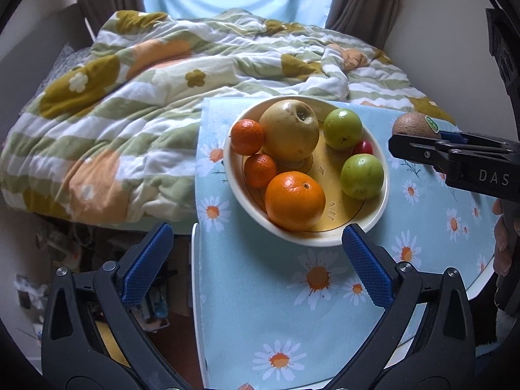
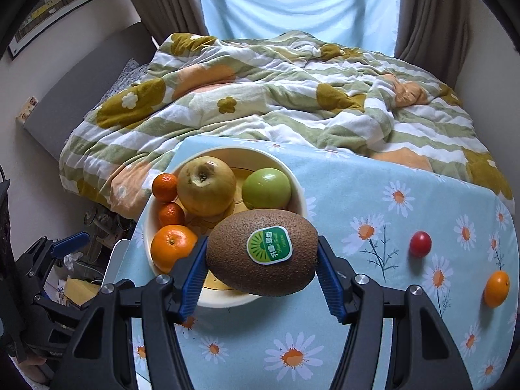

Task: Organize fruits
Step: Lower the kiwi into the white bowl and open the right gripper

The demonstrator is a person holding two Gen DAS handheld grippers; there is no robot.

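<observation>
Kiwi [image 2: 262,253] before fruit-filled bowl [image 2: 294,175]

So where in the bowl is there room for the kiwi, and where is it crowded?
Inside the bowl, bare floor shows between the big orange and the nearer green apple. The far-left side around the pear is packed. The kiwi is in the right gripper.

Rumpled floral duvet [image 2: 260,104], perhaps daylit curtains [image 2: 292,6]

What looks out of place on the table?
Two fruits lie loose on the tablecloth, outside the bowl: a small red fruit and a small orange, near the right edge. The kiwi is clamped in the right claw.
</observation>
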